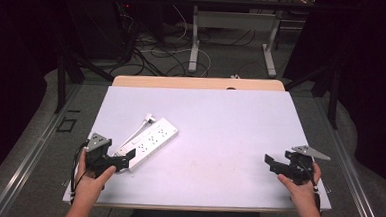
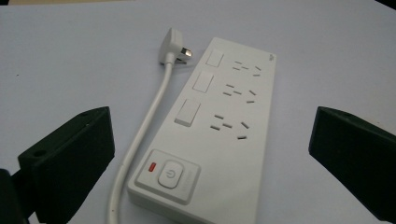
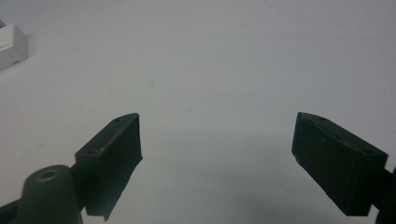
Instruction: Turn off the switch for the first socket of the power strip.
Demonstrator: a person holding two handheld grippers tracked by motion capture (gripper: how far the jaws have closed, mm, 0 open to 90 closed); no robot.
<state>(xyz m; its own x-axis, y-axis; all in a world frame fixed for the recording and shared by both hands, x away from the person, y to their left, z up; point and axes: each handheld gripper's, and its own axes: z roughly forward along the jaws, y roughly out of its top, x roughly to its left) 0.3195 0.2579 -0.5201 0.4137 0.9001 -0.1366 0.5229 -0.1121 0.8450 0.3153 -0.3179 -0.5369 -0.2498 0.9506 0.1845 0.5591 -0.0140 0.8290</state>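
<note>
Jaws of the left gripper (image 2: 210, 154) stand wide apart in its own view, with the near end of the power strip (image 2: 219, 135) between them and neither pad touching it. That view gives the detail the high view lacks: a round power button beside a small red mark at the near end, three rocker switches in a row, each beside a set of socket slots, and the white cord (image 2: 144, 126) running along the strip's left side to the plug (image 2: 175, 46), which lies at the far end with its prongs showing. The high view gives the layout instead: the left gripper (image 1: 125, 160) sits at the strip's (image 1: 151, 141) near end, left of the table's (image 1: 230, 120) middle, the strip lying at a slant, while the right gripper (image 1: 271, 162) hovers well apart near the right edge. Its own view shows the right gripper's (image 3: 217, 149) jaws spread over bare pale surface, nothing between them, with a corner of the strip (image 3: 11, 44) at the upper left.
</note>
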